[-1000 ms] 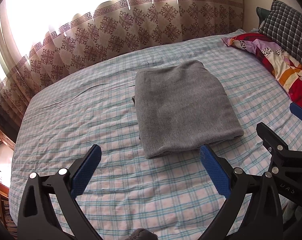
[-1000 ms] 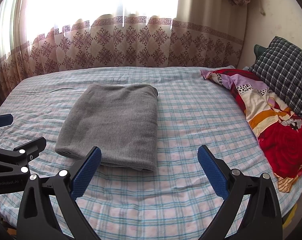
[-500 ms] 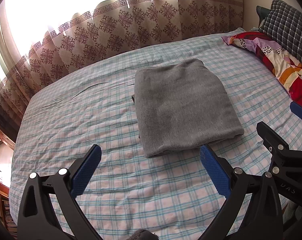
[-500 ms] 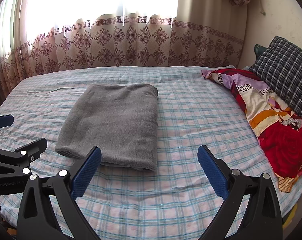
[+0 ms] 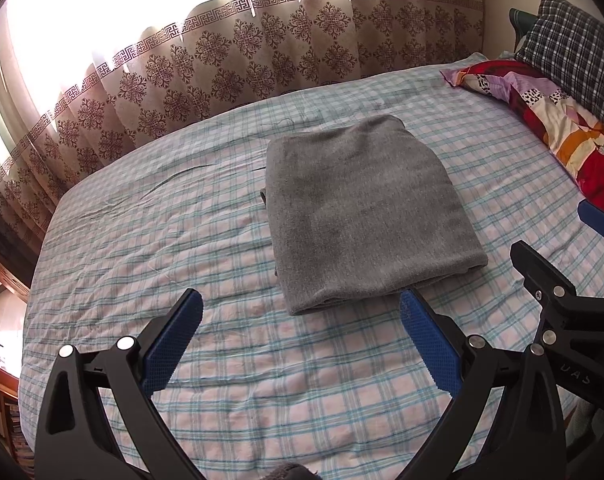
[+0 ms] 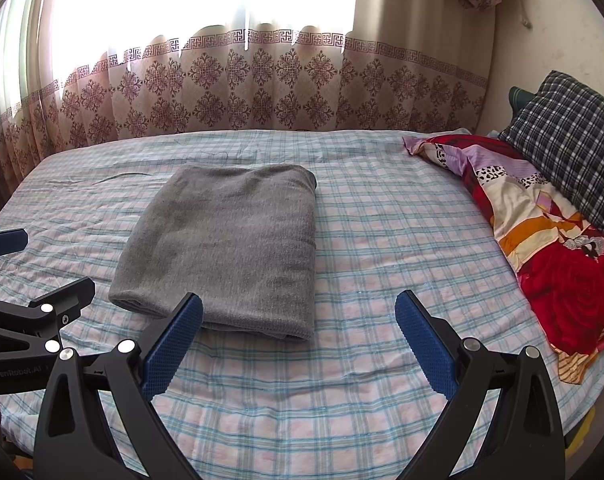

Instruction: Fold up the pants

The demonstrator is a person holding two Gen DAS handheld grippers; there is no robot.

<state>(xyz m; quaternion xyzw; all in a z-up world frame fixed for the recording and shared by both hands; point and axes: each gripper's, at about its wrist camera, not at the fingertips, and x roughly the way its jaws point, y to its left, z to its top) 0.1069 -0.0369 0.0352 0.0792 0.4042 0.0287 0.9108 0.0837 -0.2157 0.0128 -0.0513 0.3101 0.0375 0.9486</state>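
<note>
The grey pants [image 5: 361, 216] lie folded into a thick rectangle on the checked bed sheet [image 5: 162, 240]; they also show in the right wrist view [image 6: 230, 248]. My left gripper [image 5: 300, 340] is open and empty, held above the sheet just short of the pants' near edge. My right gripper [image 6: 298, 340] is open and empty, near the pants' near right corner. Neither touches the pants. Each gripper shows at the edge of the other's view.
A red floral quilt [image 6: 541, 248] and a dark checked pillow [image 6: 569, 140] lie along the bed's right side. Patterned curtains [image 6: 262, 88] hang behind the far edge. The bed's near edge runs just below the grippers.
Both grippers have drawn back slightly from the folded pants, still open. The pants have not moved.
</note>
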